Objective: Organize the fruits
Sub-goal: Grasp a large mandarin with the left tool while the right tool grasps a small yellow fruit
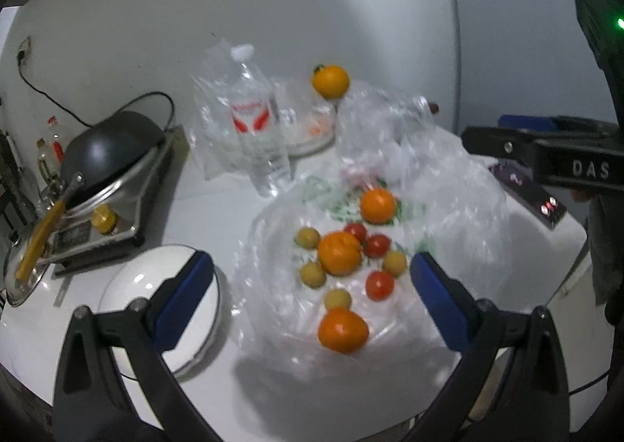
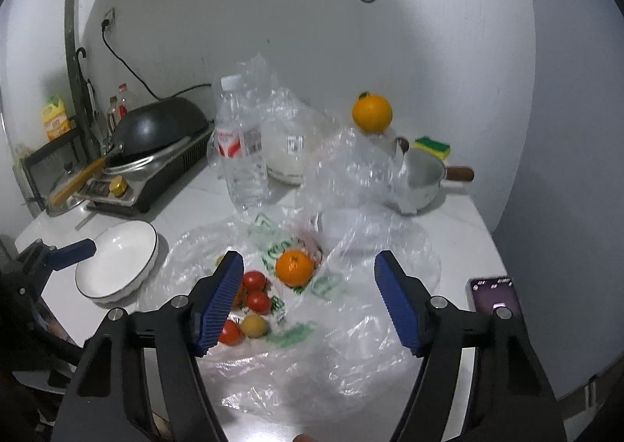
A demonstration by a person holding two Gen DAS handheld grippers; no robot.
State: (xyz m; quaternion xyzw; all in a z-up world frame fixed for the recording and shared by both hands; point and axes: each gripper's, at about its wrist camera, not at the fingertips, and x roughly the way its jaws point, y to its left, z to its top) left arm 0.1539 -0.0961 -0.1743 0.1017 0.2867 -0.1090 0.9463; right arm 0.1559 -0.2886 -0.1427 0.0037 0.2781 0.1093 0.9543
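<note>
A crumpled clear plastic bag (image 1: 448, 208) lies spread on the white counter with fruit on it. On it are three oranges, the middle one (image 1: 338, 252) the largest in view, three red tomatoes (image 1: 380, 284) and several small yellow fruits (image 1: 312, 274). My left gripper (image 1: 312, 270) hovers open over this pile, touching nothing. My right gripper (image 2: 308, 266) is open too, above the bag (image 2: 351, 325), with one orange (image 2: 294, 267) lying beyond its pads, untouched. A fourth orange (image 2: 371, 113) sits raised at the back. An empty white bowl (image 2: 117, 262) stands left of the bag.
A water bottle (image 2: 240, 153) stands behind the bag. A black wok (image 2: 156, 126) rests on a cooker at the left. A steel pot (image 2: 423, 176) with a wooden handle and a sponge (image 2: 433, 147) are back right. A phone (image 2: 493, 293) lies near the counter's right edge.
</note>
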